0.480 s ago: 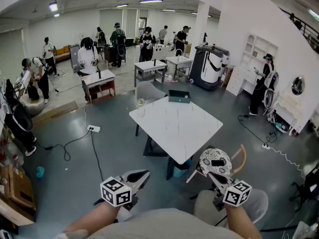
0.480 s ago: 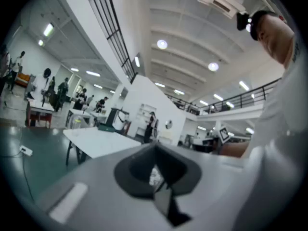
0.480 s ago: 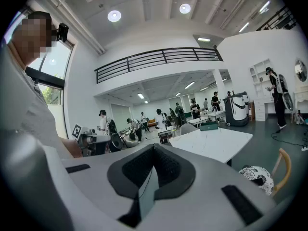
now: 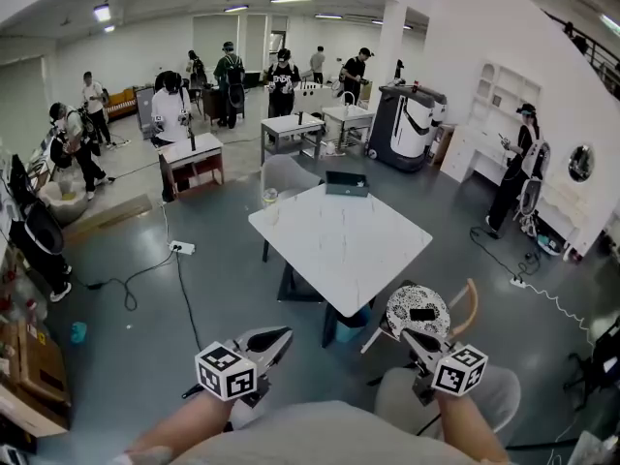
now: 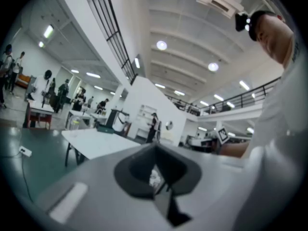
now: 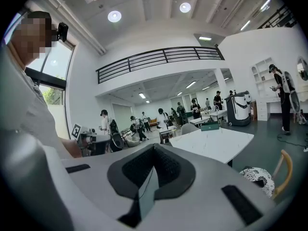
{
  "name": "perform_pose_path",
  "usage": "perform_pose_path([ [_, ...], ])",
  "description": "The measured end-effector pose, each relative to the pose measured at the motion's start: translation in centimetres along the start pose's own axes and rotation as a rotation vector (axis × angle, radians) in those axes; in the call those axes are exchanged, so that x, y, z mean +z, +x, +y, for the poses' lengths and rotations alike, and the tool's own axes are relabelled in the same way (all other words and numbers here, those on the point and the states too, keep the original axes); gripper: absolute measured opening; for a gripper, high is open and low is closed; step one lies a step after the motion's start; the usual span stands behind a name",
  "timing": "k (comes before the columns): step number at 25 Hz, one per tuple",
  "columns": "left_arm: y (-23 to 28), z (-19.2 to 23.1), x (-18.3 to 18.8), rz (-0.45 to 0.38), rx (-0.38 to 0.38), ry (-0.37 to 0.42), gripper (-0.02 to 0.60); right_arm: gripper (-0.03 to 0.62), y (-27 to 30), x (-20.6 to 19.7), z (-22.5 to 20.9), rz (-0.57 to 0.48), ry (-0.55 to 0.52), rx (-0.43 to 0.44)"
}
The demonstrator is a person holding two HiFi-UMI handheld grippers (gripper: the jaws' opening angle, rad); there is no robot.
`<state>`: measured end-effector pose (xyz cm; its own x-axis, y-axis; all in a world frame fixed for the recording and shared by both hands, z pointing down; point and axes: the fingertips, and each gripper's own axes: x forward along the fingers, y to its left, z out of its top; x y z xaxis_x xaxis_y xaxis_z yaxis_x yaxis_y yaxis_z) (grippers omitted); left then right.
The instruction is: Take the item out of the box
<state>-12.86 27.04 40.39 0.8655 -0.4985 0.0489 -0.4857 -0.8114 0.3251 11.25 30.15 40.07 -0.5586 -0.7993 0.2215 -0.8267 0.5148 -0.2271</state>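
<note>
Well back from the table [image 4: 339, 245], left gripper [image 4: 283, 336] & right gripper [image 4: 407, 336] both closed, empty; task not started yet, so next: walk to box [image 4: 347, 184].

— What is your right gripper [image 6: 152, 167] holding?
— Nothing. Your jaws are pressed flat together, with no gap between them.
— And past them?
— You're pointing at the white table [image 6: 211, 146]. On its far edge sits what looks like a dark green box [image 6: 210, 126], too small to make out further. Low to your right, near the table, is a wooden chair [image 6: 285, 170] with a patterned cushion [image 6: 257, 176]. People [image 6: 137, 126] stand well behind.
</note>
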Motion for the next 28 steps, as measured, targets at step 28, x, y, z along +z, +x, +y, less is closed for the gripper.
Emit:
perform_pose_path([
  [28, 9.8, -10.4, -2.4, 0.024, -0.007, 0.022, 0.000, 0.008, -10.0, -0.3, -8.8, -0.061, 0.091, 0.025],
])
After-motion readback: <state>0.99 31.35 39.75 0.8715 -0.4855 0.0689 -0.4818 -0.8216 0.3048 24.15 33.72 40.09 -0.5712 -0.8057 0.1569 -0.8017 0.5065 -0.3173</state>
